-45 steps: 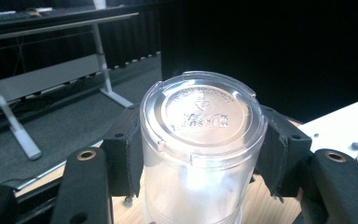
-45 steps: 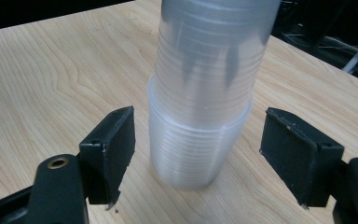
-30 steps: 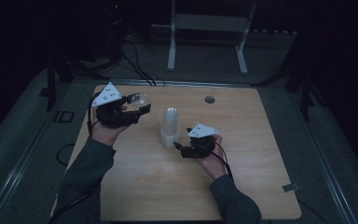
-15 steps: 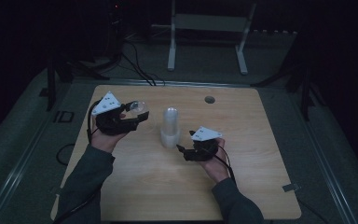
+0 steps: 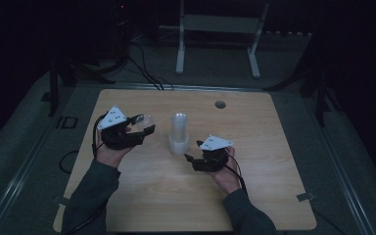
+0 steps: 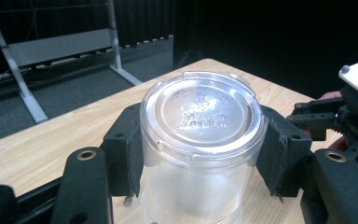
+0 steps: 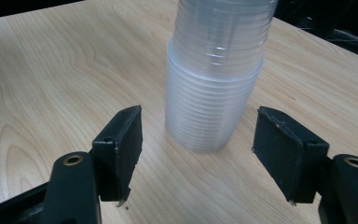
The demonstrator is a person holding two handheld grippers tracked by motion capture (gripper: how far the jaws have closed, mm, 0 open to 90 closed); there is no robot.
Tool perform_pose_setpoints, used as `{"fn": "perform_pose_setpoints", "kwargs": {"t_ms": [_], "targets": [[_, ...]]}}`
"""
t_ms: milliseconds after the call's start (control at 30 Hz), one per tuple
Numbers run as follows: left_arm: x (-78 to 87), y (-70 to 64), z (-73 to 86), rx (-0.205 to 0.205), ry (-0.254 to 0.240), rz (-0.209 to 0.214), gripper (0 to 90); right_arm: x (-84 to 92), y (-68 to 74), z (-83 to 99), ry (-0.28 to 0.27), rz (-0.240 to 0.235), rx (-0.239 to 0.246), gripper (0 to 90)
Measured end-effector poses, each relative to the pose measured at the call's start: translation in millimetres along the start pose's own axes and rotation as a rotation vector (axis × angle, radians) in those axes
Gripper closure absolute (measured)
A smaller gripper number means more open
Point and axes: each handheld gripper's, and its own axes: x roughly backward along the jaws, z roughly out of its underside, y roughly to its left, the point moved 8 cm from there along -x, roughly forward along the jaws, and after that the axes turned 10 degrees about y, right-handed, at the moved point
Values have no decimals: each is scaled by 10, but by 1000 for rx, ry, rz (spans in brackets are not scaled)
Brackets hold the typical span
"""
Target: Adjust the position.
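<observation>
Item 1: clear plastic cup (image 6: 200, 140), clamped between both pads of the left gripper (image 5: 138, 128), held above the bench (image 5: 274, 196) near its left edge.

Item 2: stack of clear cups (image 5: 179, 133), upside down, at bench centre.

Item 3: right gripper (image 5: 192, 154), jaws apart and just been closing, 1 either side of the stack's base, short of touching it.

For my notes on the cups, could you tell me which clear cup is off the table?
The single clear cup clamped bottom-up in the left gripper, left of the others. The stack of cups stands upside down on the table.
</observation>
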Motion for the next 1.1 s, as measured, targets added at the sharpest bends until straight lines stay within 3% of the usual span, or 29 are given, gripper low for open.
{"fn": "perform_pose_setpoints", "kwargs": {"t_ms": [433,1100], "targets": [[-79,-14,274,38,30,22,404,20,49,3,7,-13,7,352],[-135,-93,369,13,26,80,409,52,178,-153,-60,-74,-2,352]]}}
